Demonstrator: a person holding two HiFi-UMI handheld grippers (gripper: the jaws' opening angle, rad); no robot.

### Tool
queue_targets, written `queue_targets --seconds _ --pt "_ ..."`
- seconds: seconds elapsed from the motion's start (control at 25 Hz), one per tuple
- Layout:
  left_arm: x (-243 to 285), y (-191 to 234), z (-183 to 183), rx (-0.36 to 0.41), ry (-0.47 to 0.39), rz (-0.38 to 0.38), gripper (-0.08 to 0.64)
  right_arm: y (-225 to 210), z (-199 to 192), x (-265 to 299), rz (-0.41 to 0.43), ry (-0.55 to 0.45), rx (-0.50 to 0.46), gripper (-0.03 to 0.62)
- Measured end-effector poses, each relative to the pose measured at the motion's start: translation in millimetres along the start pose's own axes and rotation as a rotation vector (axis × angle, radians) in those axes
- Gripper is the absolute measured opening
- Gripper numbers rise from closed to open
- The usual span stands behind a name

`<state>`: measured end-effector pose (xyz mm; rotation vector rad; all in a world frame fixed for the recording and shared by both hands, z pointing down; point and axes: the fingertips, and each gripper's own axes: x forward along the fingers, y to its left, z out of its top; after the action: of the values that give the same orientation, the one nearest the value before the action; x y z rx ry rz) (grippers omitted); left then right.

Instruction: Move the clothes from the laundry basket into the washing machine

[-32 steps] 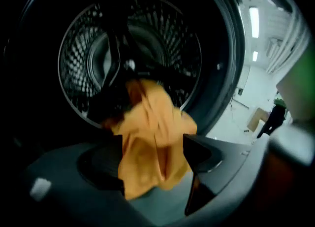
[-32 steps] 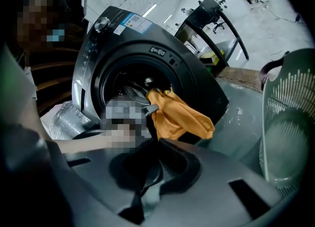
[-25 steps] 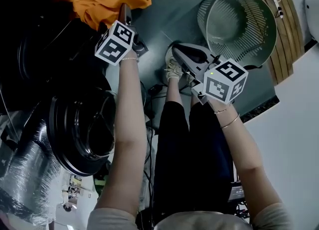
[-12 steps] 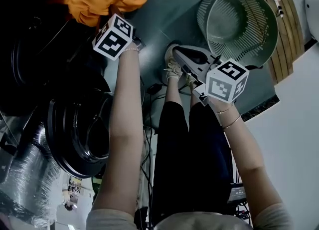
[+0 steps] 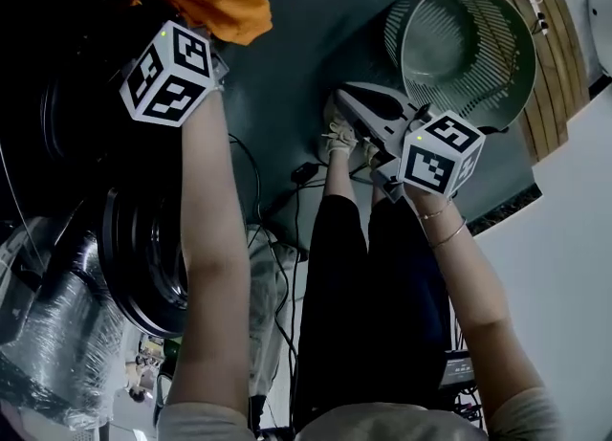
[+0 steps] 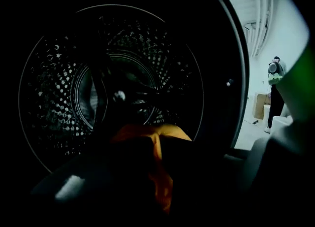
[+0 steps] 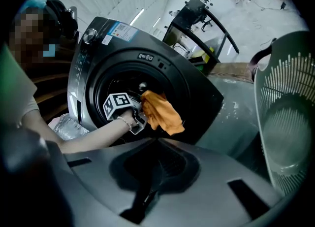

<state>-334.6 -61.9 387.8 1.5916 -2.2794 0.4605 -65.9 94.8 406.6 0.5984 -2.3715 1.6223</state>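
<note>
Washing machine [image 7: 93, 44]: its door stands open, and the left arm is now higher and closer to the drum [image 6: 123, 88] than a second ago.
Laundry basket [image 5: 469, 47]: it sits unmoved on the floor, and I see no clothes in it.
Orange garment [image 7: 160, 113]: a second ago it lay spread out. Now it hangs bunched at the drum's mouth and is not yet inside.
Left hand-held gripper [image 7: 141, 109]: its jaws have just been closing and now pinch the orange garment.
Right hand-held gripper [image 5: 349, 99]: it is closed on nothing and idle over the person's shoes.
Meaning: this looks like the last piece, which only needs pushing in and letting go.
Count: one washing machine, one laundry basket, one orange garment, two hand-held grippers.
</note>
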Motion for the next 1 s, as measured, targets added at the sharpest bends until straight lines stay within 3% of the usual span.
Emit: queue_targets --seconds 0.16,0.28,0.44,0.6,0.8,1.0 --pt "22.4 14.1 27.6 -0.006 -0.074 0.069 0.048 -3.1 -3.0 0.5 -0.003 0.007 0.003 0.015" --pt "37.1 17.3 17.6 -0.046 -0.042 0.084 0.054 -4.6 -5.6 0.4 -0.002 0.015 0.003 0.015" --pt "32.6 13.4 -1.4 -0.134 0.008 0.049 0.221 -2.4 -4.8 0.7 0.007 0.021 0.008 0.015" --pt "-6.3 -1.7 -29.2 -0.138 0.051 0.015 0.264 0.2 -4.4 -0.4 0.017 0.031 0.002 0.015" --pt "-10.0 -40.6 -103.7 -0.052 0.281 -0.11 0.337 0.1 -4.8 0.1 0.018 0.035 -0.014 0.015" --pt "8.4 -39.8 -115.8 0.05 0.332 -0.111 0.324 -6.0 -9.7 1.3 0.01 0.024 0.005 0.015"
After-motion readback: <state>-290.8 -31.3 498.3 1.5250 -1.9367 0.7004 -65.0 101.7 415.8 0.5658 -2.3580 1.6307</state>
